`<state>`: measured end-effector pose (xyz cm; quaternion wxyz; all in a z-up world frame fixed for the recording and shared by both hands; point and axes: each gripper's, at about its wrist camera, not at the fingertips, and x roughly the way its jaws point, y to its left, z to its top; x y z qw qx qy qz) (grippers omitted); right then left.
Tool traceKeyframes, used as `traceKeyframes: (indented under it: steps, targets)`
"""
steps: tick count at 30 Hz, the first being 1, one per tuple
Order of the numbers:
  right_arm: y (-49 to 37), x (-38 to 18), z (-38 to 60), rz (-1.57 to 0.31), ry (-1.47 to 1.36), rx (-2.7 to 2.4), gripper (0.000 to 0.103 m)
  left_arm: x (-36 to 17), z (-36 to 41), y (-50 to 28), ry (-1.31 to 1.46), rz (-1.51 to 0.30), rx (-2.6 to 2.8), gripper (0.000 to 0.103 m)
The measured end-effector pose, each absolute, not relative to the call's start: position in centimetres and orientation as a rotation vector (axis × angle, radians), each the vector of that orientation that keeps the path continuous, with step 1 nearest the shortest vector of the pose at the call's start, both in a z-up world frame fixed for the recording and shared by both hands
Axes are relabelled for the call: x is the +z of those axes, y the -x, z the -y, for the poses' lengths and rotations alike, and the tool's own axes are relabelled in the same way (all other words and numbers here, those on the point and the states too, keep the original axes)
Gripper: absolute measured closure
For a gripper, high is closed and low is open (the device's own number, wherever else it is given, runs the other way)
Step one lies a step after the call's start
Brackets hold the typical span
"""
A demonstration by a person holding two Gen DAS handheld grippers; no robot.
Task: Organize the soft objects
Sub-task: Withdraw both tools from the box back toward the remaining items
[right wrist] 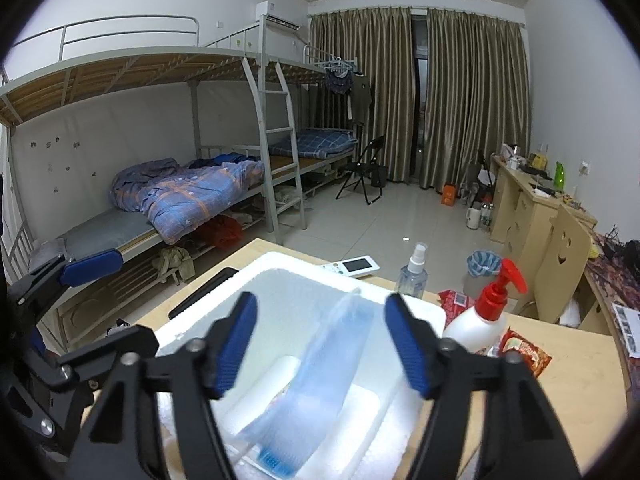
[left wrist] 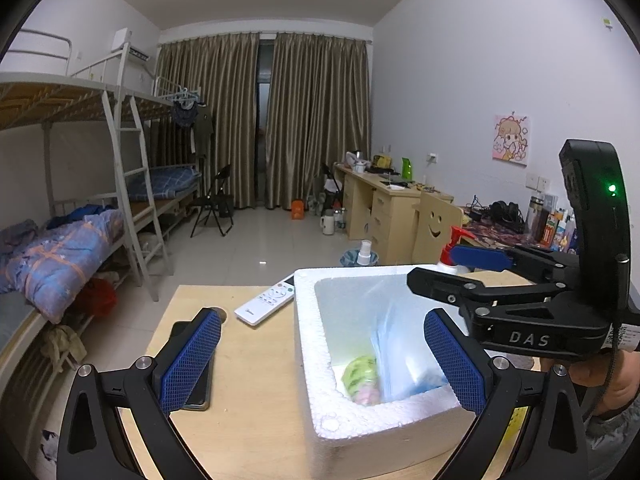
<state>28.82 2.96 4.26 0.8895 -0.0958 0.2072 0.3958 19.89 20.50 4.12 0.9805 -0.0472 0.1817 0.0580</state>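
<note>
A white foam box (left wrist: 310, 360) (right wrist: 276, 261) stands on the wooden table. Inside it lie a clear blue plastic bag (left wrist: 400, 356) (right wrist: 332, 360), blurred, and a green and pink soft pack (left wrist: 362, 378) in the near left corner. My left gripper (left wrist: 322, 360) is open, its fingers straddling the box's left wall with nothing pressed. My right gripper (right wrist: 322, 332) (left wrist: 432, 266) hovers over the box, open. The blue bag lies between and below its pads, apart from them.
A white remote (left wrist: 266, 300) and a black phone (left wrist: 196, 380) lie left of the box. Right of it stand a clear spray bottle (right wrist: 414, 276) and a red-pump bottle (right wrist: 488, 314), with red snack packs (right wrist: 524, 354) beside them. A hand (left wrist: 612, 384) holds the right gripper.
</note>
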Motion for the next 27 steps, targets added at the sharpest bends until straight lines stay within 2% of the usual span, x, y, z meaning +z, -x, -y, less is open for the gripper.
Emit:
traceKeyframes:
  steps: [13, 17, 24, 27]
  targets:
    - [-27.2, 5.3, -0.3, -0.399, 0.165, 0.783, 0.022, 4.5, -19.5, -19.5, 0.091, -0.363, 0.112, 0.001]
    - [-26.1, 5.9, 1.3, -0.369, 0.152, 0.771, 0.014, 4.9, -18.6, -18.8, 0.085, -0.354, 0.101, 0.001]
    - [-25.0, 6.3, 3.2, -0.350, 0.137, 0.742, 0.009, 5.2, -16.3, -17.1, 0.072, -0.335, 0.084, 0.001]
    - [-24.4, 6.7, 3.9, -0.337, 0.139, 0.721, 0.003, 5.6, -15.3, -16.4, 0.053, -0.332, 0.076, 0.001]
